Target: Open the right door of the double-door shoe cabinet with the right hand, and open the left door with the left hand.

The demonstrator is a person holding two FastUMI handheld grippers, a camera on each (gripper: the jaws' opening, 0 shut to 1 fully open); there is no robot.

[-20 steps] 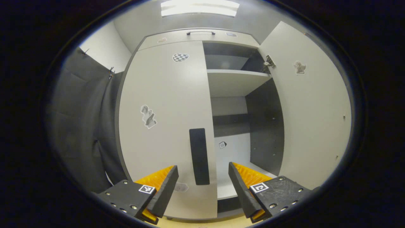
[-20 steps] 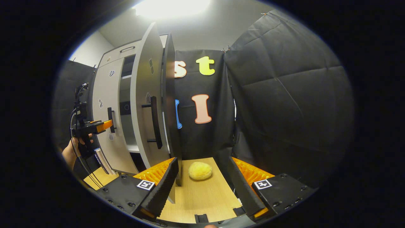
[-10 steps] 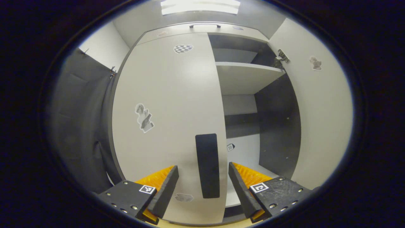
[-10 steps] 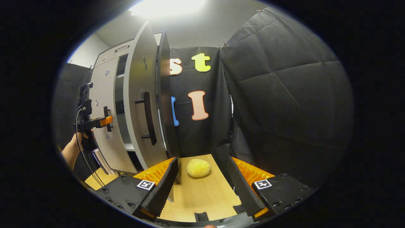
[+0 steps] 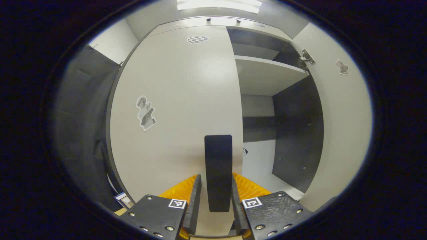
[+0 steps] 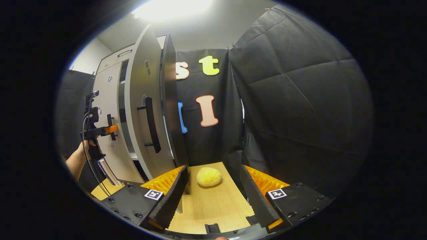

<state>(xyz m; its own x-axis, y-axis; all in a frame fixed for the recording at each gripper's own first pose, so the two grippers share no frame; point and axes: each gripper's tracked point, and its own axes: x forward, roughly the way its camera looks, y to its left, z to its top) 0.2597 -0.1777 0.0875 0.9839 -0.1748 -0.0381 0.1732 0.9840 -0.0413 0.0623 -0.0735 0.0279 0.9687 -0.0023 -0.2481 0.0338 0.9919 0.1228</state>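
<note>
1. Handle (image 5: 218, 171) first: we see the dark vertical bar on the left door (image 5: 176, 100) standing between the fingers of our left tool (image 5: 215, 200), which close in tight on both of its sides, so we judge it clenched on the bar.
2. We find that door shut against the shoe cabinet (image 5: 267, 76), its free edge at the middle, just beside the handle.
3. We see the right door (image 6: 141, 110) already swung wide, its own bar handle (image 6: 150, 124) facing out and the shelves (image 5: 267, 71) bare behind it.
4. Our right tool (image 6: 213, 196) hangs released, holding nothing, over the wooden table (image 6: 213, 206), near a yellow sponge-like lump (image 6: 208, 176).
5. In the right gripper view we also see the left tool (image 6: 110, 128) at the left door's handle, with a hand (image 6: 78, 155) behind it.
6. We expect the door to be a stiff, light board swinging on hinges at its far left side; the bar is rigid and smooth, so we judge a firm hold at mid-height best.
7. We think the pull should follow the door's arc, or the fingers may slide off the bar.
</note>
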